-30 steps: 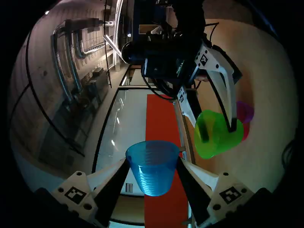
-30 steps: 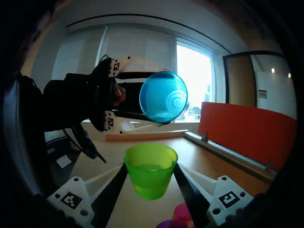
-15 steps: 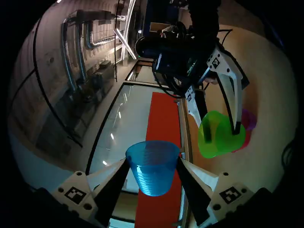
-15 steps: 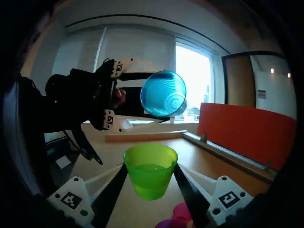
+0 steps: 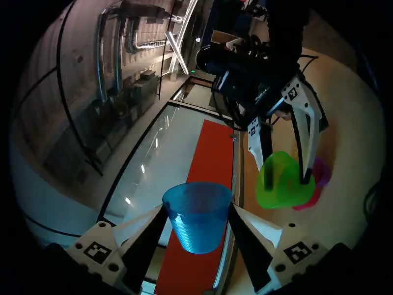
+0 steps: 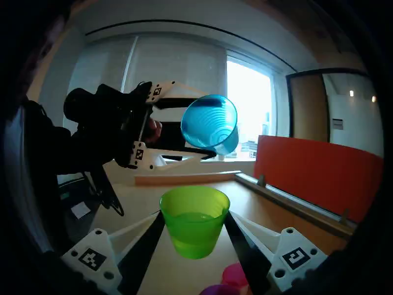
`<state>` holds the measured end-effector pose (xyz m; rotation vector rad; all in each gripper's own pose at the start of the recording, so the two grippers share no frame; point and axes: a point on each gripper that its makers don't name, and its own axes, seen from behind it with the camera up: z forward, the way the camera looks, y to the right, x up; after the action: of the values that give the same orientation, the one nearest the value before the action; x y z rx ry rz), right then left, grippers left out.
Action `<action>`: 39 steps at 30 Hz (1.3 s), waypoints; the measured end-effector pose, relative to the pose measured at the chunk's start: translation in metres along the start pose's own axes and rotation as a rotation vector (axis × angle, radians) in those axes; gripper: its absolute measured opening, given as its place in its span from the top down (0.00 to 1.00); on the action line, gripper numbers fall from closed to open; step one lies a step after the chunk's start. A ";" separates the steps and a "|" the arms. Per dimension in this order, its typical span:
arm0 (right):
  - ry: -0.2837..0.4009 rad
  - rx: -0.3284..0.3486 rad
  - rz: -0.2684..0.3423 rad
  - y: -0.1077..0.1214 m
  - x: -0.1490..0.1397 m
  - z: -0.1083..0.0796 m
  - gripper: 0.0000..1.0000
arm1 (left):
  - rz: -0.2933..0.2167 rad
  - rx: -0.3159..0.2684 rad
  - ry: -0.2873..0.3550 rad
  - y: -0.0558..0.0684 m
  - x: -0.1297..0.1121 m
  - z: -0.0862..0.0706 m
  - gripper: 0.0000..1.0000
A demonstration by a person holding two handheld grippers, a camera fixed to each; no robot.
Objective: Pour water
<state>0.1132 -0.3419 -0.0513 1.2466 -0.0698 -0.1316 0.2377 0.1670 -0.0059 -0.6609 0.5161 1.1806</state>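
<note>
Up ahead of the right gripper (image 6: 195, 217), tipping the blue cup (image 6: 210, 123) back upright, squeezed tight in the left gripper (image 5: 196, 215), and gripping the green cup (image 6: 195, 238) of water between right fingers (image 6: 145, 243), pouring seeming done.

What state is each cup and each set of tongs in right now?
blue cup: tipped toward its side, looks empty.
green cup: upright, partly filled with water.
left tongs: shut on the blue cup.
right tongs: shut on the green cup.
pink cup: on the table.
</note>
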 end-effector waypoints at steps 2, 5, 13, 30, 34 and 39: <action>-0.001 -0.001 -0.003 0.000 0.000 0.000 0.12 | -0.021 0.004 0.001 -0.001 -0.001 0.000 0.15; -0.001 -0.003 -0.006 0.000 0.000 0.000 0.12 | -0.057 0.013 0.000 -0.005 -0.003 -0.001 0.15; -0.001 -0.004 -0.010 -0.002 0.003 -0.001 0.12 | -0.219 0.021 0.012 -0.011 -0.002 -0.004 0.15; 0.002 -0.009 -0.020 -0.005 0.007 -0.001 0.12 | -0.620 0.031 0.000 -0.020 -0.003 -0.008 0.15; 0.003 -0.011 -0.020 -0.004 0.008 -0.001 0.12 | -0.721 0.039 0.011 -0.027 -0.002 -0.010 0.15; 0.006 -0.014 -0.020 -0.003 0.008 -0.002 0.12 | -0.843 0.037 0.023 -0.030 0.000 -0.012 0.15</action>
<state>0.1215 -0.3427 -0.0551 1.2335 -0.0514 -0.1457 0.2661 0.1510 -0.0084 -0.7535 0.2262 0.3685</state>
